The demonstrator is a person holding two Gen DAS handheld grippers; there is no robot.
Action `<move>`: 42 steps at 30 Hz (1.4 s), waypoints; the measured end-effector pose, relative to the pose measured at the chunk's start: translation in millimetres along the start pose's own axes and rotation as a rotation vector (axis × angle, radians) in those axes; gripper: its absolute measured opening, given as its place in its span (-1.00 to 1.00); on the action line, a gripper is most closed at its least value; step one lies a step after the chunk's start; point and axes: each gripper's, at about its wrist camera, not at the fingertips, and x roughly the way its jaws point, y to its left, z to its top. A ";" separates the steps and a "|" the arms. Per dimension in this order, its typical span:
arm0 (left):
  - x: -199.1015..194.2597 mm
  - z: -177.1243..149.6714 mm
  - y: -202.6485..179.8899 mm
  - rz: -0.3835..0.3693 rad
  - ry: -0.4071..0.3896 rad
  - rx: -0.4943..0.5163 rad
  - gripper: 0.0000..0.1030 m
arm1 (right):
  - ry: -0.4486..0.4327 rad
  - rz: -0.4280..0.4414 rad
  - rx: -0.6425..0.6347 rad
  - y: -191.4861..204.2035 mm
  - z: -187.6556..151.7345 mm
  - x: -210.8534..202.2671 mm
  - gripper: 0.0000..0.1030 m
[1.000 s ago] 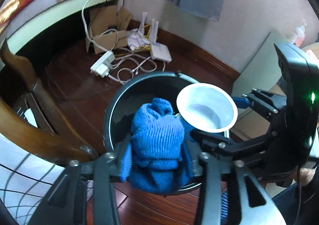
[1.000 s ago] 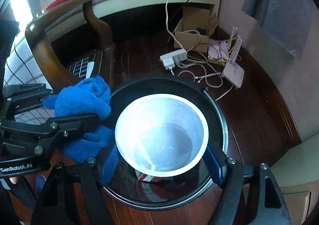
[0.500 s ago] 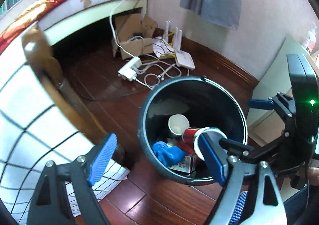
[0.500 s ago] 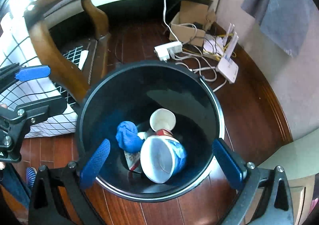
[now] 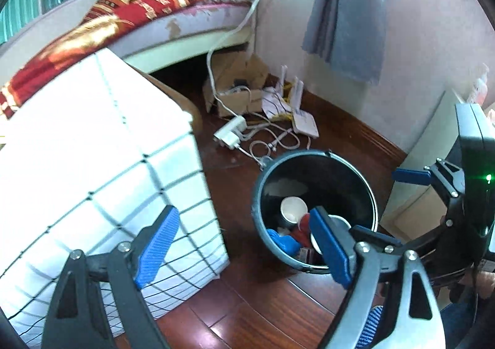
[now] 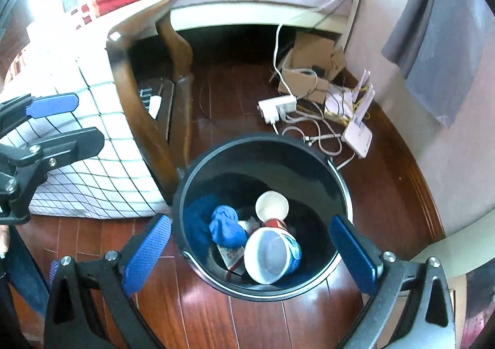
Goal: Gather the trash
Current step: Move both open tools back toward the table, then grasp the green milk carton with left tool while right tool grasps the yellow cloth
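Observation:
A black round trash bin [image 6: 216,151] stands on the dark wood floor; it also shows in the left wrist view [image 5: 365,176]. Inside lie a blue cloth [image 6: 224,227], a large white cup with blue print [image 6: 270,256], a small white paper cup [image 6: 272,203] and a red cup [image 6: 277,223]. My right gripper [image 6: 250,256] is open and empty, above the bin's near rim. My left gripper [image 5: 244,244] is open and empty, up and left of the bin, and shows at the left of the right wrist view [image 6: 52,104].
A table with a white checked cloth [image 5: 92,163] and a wooden chair [image 6: 148,120] stand left of the bin. A power strip [image 6: 277,106], cables, a white router [image 6: 357,135] and a cardboard box [image 6: 309,70] lie by the wall. A bed [image 5: 154,9] stands behind.
Both grippers let go: the blue cloth and the large white cup dropped into the bin. Both grippers opened and pulled up and back from the bin.

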 end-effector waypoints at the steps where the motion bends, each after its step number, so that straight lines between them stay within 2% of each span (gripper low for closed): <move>1: -6.9 0.6 4.0 0.008 -0.011 -0.006 0.72 | -0.015 0.001 -0.006 4.8 3.8 -6.6 1.00; 7: -38.5 3.7 31.1 0.052 -0.064 -0.039 0.73 | -0.076 0.014 -0.047 33.5 23.2 -35.4 1.00; 11: -56.1 2.6 50.3 0.089 -0.092 -0.082 0.89 | -0.107 0.037 -0.083 56.7 37.6 -49.6 1.00; 17: -76.2 -2.2 81.4 0.159 -0.124 -0.138 0.99 | -0.152 0.061 -0.121 85.0 58.2 -63.0 1.00; 25: -95.2 -14.6 134.0 0.254 -0.137 -0.213 1.00 | -0.211 0.118 -0.158 126.8 93.9 -71.0 1.00; 27: -101.8 -18.4 154.6 0.264 -0.130 -0.255 0.99 | -0.226 0.143 -0.155 138.8 106.2 -70.1 1.00; 31: -121.4 -30.2 194.6 0.338 -0.159 -0.312 0.99 | -0.273 0.223 -0.157 169.6 133.1 -66.8 1.00; 35: -137.7 -42.9 233.7 0.404 -0.160 -0.355 0.82 | -0.245 0.237 -0.205 207.2 156.9 -60.3 1.00; 42: -159.3 -60.6 281.1 0.481 -0.173 -0.419 0.82 | -0.258 0.268 -0.234 262.9 186.7 -53.3 1.00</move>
